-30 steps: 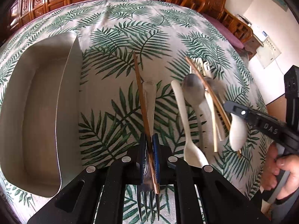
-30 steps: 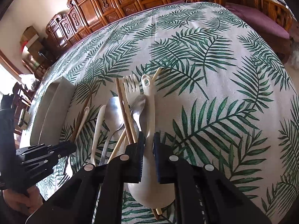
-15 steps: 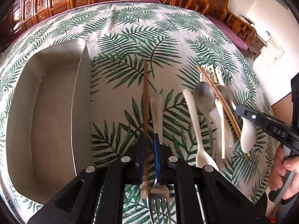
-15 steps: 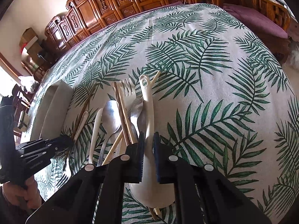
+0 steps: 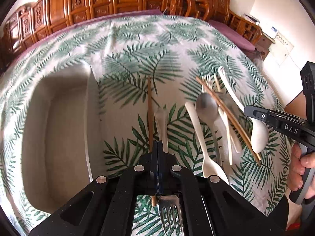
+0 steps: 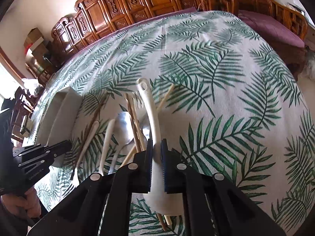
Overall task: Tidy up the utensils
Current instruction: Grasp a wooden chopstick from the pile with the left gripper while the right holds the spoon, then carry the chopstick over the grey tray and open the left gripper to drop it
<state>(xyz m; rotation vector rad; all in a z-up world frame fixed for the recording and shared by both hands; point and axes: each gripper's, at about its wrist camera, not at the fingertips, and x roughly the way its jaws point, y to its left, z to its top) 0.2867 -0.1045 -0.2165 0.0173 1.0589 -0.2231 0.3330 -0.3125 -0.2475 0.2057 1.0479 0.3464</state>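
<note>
My left gripper (image 5: 158, 144) is shut on a metal fork (image 5: 162, 125), handle pointing forward and tines (image 5: 171, 209) under the gripper body; a brown chopstick (image 5: 149, 108) runs beside it, held or not I cannot tell. My right gripper (image 6: 156, 143) is shut on a white ladle-style spoon (image 6: 149, 106), lifted above the utensil pile; it also shows in the left wrist view (image 5: 258, 133). The pile holds a metal spoon (image 5: 206, 108), a white plastic spoon (image 5: 198, 129) and chopsticks (image 5: 228, 114). A grey rectangular tray (image 5: 59, 129) lies to the left.
The table has a palm-leaf tablecloth (image 6: 226, 90). Carved wooden chairs (image 5: 98, 5) line the far side. A purple cushion (image 6: 275, 29) sits at the far right. The tray also shows in the right wrist view (image 6: 65, 106).
Both grippers have risen and tilted back, carrying the fork and the white spoon up from the cloth. The left view has shifted so the tray sits closer to centre.
</note>
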